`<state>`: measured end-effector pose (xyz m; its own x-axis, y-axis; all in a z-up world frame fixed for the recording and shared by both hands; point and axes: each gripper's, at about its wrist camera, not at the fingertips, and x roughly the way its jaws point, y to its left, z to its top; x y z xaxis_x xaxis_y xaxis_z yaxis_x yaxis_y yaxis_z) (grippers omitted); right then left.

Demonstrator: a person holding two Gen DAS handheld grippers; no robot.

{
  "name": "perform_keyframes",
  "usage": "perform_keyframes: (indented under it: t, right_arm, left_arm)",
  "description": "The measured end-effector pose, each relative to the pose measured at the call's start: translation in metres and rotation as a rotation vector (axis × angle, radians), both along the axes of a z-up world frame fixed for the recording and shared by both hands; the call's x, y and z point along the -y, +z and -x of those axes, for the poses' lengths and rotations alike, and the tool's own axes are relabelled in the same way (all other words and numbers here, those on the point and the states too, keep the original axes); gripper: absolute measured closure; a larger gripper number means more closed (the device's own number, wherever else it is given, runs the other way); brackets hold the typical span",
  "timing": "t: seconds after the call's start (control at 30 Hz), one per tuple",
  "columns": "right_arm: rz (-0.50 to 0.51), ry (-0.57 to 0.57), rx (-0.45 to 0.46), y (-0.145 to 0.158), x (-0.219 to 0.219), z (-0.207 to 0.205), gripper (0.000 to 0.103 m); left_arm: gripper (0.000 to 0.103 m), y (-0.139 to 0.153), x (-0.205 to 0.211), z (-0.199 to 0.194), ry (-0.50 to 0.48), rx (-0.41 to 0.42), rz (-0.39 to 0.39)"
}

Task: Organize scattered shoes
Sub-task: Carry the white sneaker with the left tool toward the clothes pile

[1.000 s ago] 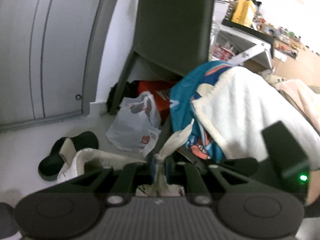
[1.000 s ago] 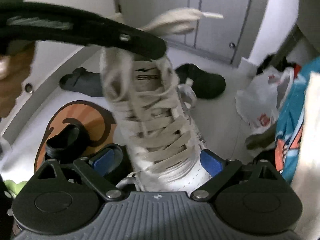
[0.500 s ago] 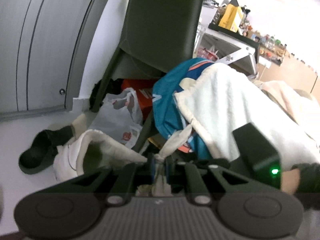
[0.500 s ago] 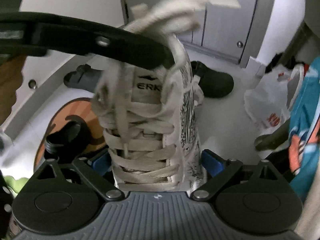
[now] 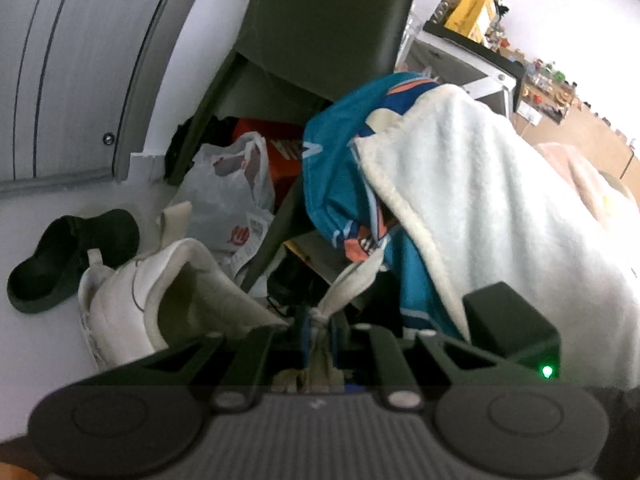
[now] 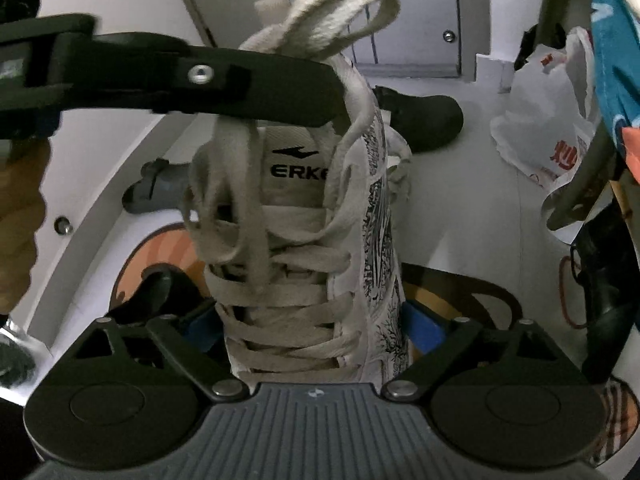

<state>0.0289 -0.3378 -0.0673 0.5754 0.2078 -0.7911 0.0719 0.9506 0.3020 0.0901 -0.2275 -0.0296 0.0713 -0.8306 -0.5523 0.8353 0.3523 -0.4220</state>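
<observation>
A white lace-up sneaker [image 6: 304, 248] with a black printed side hangs toe-first between the blue pads of my right gripper [image 6: 312, 320]. Its jaws are closing, and both pads touch the sneaker's sides. Above the sneaker, my left gripper [image 5: 320, 332] is shut on the knotted beige laces [image 5: 348, 280]. One of its black fingers [image 6: 200, 76] crosses the right wrist view over the tongue, with lace loops [image 6: 332, 12] above it. The sneaker's heel and collar [image 5: 132, 292] show at the lower left of the left wrist view.
A black slipper [image 5: 60, 256] lies on the white floor by the grey doors, a grey sandal [image 6: 160, 192] further left. An orange mat [image 6: 460, 292] carries a black shoe [image 6: 148, 292]. A plastic bag [image 5: 228, 200] and a cloth-draped chair [image 5: 460, 184] stand at the right.
Both grippers have sunk with the sneaker. The sneaker has rolled so that its tongue faces the right camera squarely. In the left view its heel has grown larger and nearer.
</observation>
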Motion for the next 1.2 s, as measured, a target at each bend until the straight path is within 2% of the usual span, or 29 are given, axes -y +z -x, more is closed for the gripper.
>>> perform_keyframes:
  t: [0.23, 0.37, 0.6, 0.73, 0.93, 1.2]
  right_arm:
    - [0.048, -0.097, -0.005, -0.014, 0.009, -0.007, 0.009]
    - [0.079, -0.126, -0.002, -0.023, 0.017, -0.012, 0.01]
    - [0.063, -0.174, -0.019, -0.035, 0.033, -0.029, 0.01]
    - [0.065, -0.201, -0.008, -0.032, 0.038, -0.037, 0.01]
    - [0.088, -0.25, 0.015, -0.035, 0.049, -0.049, 0.01]
    - [0.156, -0.282, 0.025, -0.052, 0.063, -0.065, 0.011]
  left_arm:
    - [0.093, -0.016, 0.021, -0.016, -0.012, -0.009, -0.023]
    - [0.093, -0.033, 0.033, -0.029, -0.016, -0.073, -0.001]
    - [0.093, -0.047, 0.049, -0.051, -0.049, -0.099, -0.008]
    - [0.093, -0.04, 0.056, -0.061, -0.076, -0.099, 0.006]
    - [0.093, -0.035, 0.076, -0.067, -0.13, -0.04, -0.009]
    - [0.093, -0.056, 0.09, -0.08, -0.108, -0.047, 0.015]
